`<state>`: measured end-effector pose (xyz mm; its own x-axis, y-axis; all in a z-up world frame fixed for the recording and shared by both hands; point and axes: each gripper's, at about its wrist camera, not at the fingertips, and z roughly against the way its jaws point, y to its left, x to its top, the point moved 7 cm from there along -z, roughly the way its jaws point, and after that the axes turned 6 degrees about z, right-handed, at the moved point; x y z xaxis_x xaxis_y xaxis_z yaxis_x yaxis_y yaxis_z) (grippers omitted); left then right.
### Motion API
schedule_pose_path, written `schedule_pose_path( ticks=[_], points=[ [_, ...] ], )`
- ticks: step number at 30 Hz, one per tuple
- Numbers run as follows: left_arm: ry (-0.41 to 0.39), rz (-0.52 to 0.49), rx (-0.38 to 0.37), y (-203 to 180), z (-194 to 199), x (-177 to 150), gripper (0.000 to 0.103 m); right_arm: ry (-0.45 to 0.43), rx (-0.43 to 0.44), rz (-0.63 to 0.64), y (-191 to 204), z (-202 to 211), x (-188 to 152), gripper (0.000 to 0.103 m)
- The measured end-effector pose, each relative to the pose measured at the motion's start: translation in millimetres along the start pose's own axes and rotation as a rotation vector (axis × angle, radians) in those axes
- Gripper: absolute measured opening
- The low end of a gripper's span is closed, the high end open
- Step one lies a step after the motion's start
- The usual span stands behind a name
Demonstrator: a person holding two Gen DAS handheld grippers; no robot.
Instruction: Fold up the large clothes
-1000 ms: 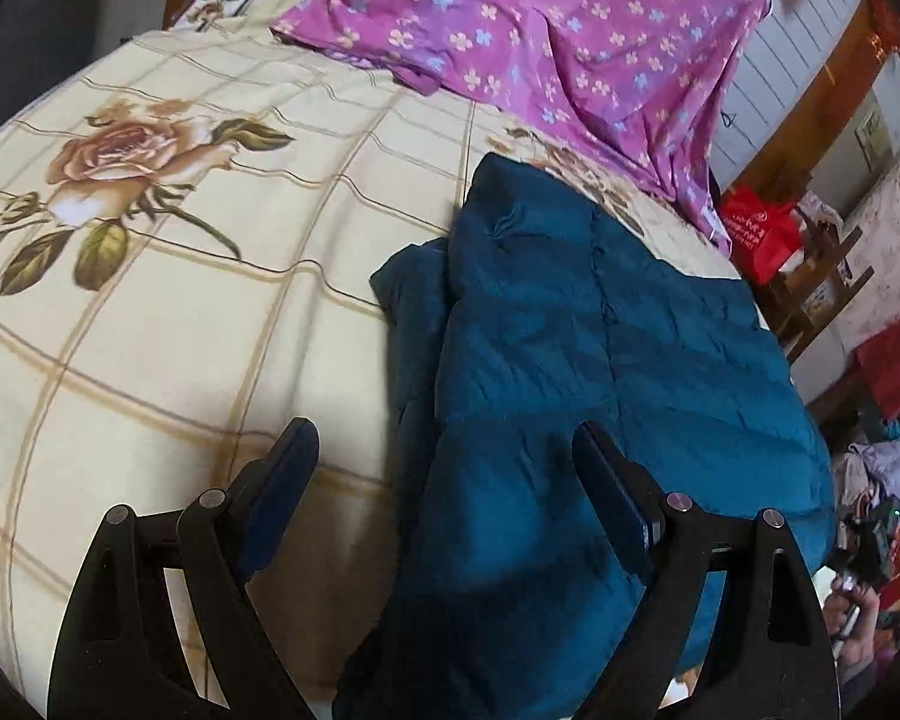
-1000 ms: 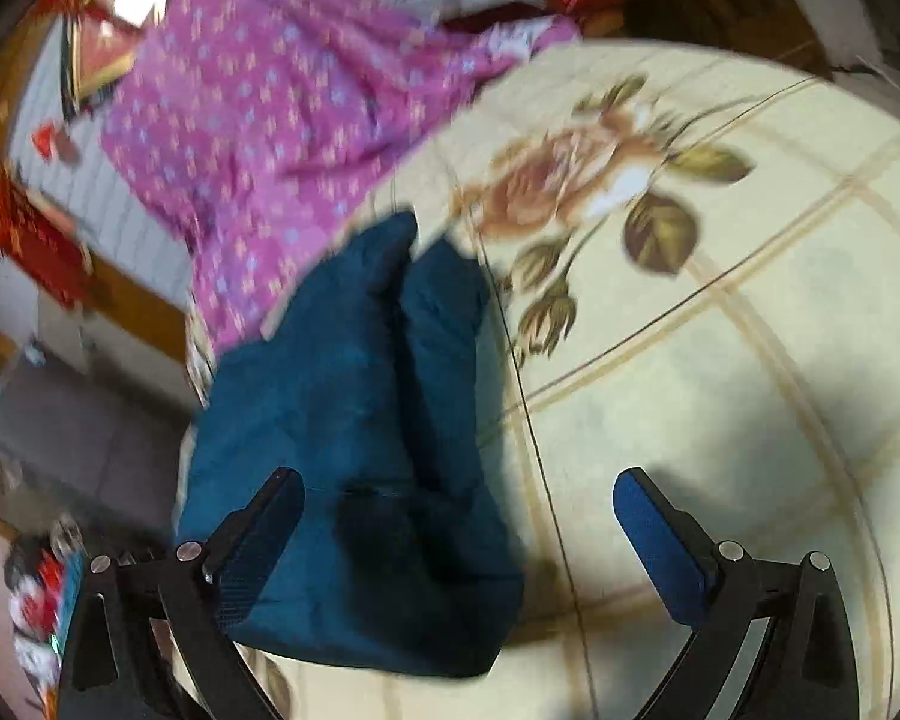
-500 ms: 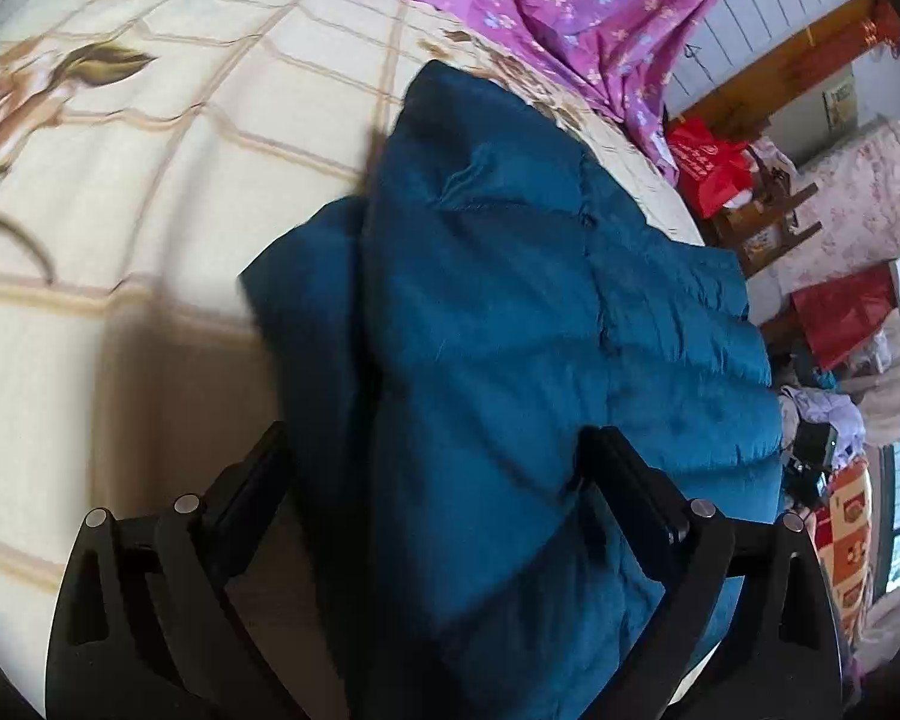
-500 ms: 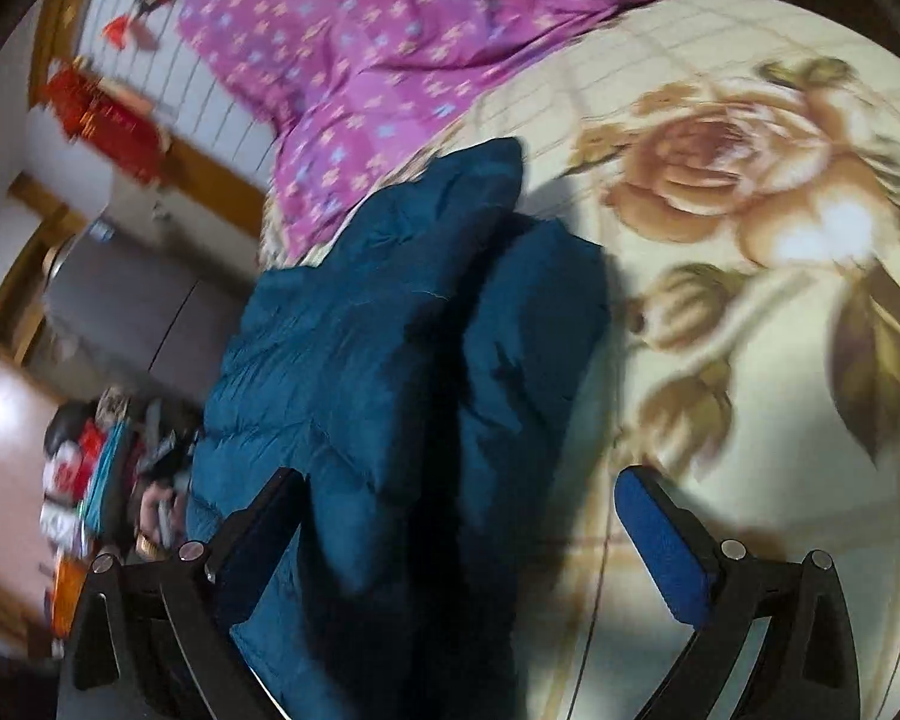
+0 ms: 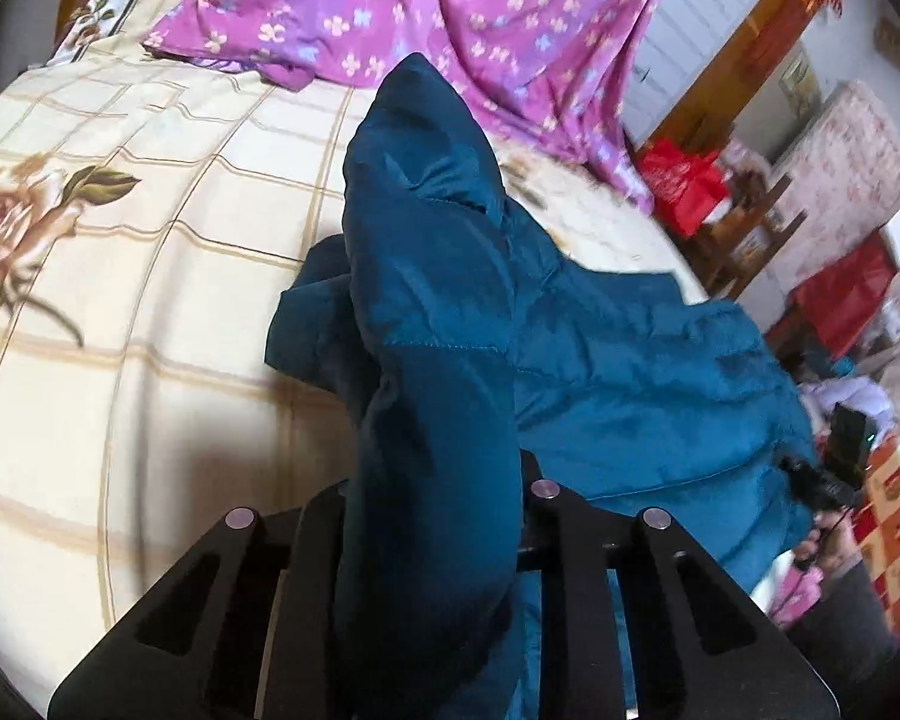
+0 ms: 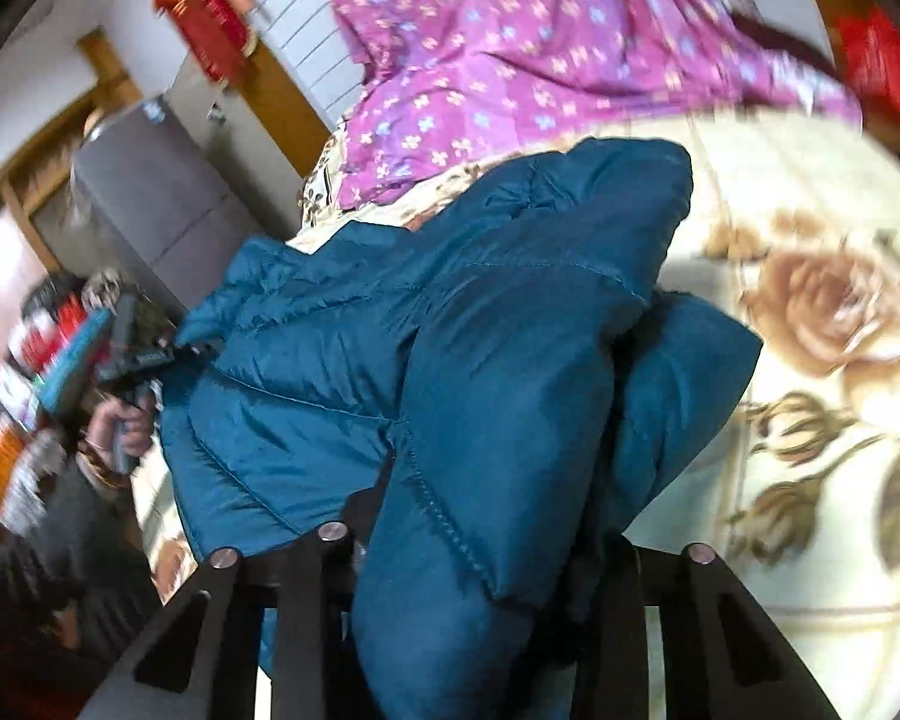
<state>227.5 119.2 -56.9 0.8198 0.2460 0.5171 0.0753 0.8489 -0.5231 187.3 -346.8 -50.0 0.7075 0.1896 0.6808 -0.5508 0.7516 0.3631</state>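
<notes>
the left tongs (image 5: 432,510) are closing on a thick fold of the teal padded jacket (image 5: 600,360), and the fabric bulges up between the two black arms and hides the pads. ahead of these tongs the pinched fold rises to a peak, while the rest of the jacket spreads to their right over the edge of the bed (image 5: 120,408). to their left lies bare cream bedspread with a grid of tan lines and a printed rose. beyond the jacket, farther ahead, a purple flowered sheet (image 5: 450,18) lies crumpled across the bed.

the right tongs (image 6: 480,546) are also closing, with another fold of the same jacket (image 6: 330,360) filling the gap between their arms; the pads themselves are covered by cloth. from these tongs the jacket runs ahead and to the left, a second puffed layer sitting just to the right of the held fold. to the left of these tongs, past the jacket, a person's hand (image 6: 120,426) holds the handle of the other gripper.
</notes>
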Motion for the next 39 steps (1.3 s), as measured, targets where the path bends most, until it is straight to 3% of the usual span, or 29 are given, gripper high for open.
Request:
schedule_pose_path(
  ticks=[4, 6, 8, 10, 12, 15, 18, 20, 24, 26, 29, 31, 34, 39],
  points=[
    [-0.002, -0.006, -0.042, -15, 29, -32, 0.02, 0.028, 0.01, 0.037, 15, 33, -5, 0.032],
    [0.013, -0.016, -0.012, -14, 21, -47, 0.03, 0.06, -0.001, -0.01, 4, 33, -14, 0.036],
    [0.086, -0.006, 0.084, 0, -4, -56, 0.052, 0.108, -0.039, -0.175, -24, 24, -30, 0.056],
    [0.115, 0.035, 0.1, 11, -14, -56, 0.061, 0.102, -0.064, -0.348, -44, 21, -43, 0.057],
    [0.073, 0.075, 0.094, 17, -1, -51, 0.061, 0.052, -0.095, -0.425, -49, 32, -49, 0.062],
    [-0.058, 0.148, 0.078, 24, 36, -44, 0.063, -0.018, -0.17, -0.484, -49, 59, -62, 0.067],
    [-0.17, 0.168, 0.092, 19, 70, -51, 0.063, -0.119, -0.335, -0.545, -49, 105, -74, 0.068],
    [-0.209, 0.112, 0.078, 1, 86, -61, 0.063, -0.151, -0.358, -0.518, -24, 121, -73, 0.069],
    [-0.197, -0.068, 0.053, -66, 103, -114, 0.065, -0.164, -0.337, -0.397, 50, 133, -75, 0.071],
    [-0.176, -0.166, 0.072, -98, 103, -148, 0.071, -0.135, -0.387, -0.352, 88, 135, -91, 0.073],
    [-0.132, -0.315, 0.1, -145, 103, -207, 0.071, -0.085, -0.465, -0.291, 146, 132, -119, 0.074],
    [-0.084, -0.353, 0.101, -163, 103, -239, 0.071, -0.075, -0.486, -0.28, 184, 130, -140, 0.075],
    [-0.075, -0.409, 0.075, -185, 113, -269, 0.071, -0.073, -0.494, -0.25, 221, 128, -163, 0.077],
    [-0.124, -0.472, 0.218, -193, 128, -288, 0.071, -0.063, -0.526, -0.167, 258, 128, -185, 0.078]
  ],
)
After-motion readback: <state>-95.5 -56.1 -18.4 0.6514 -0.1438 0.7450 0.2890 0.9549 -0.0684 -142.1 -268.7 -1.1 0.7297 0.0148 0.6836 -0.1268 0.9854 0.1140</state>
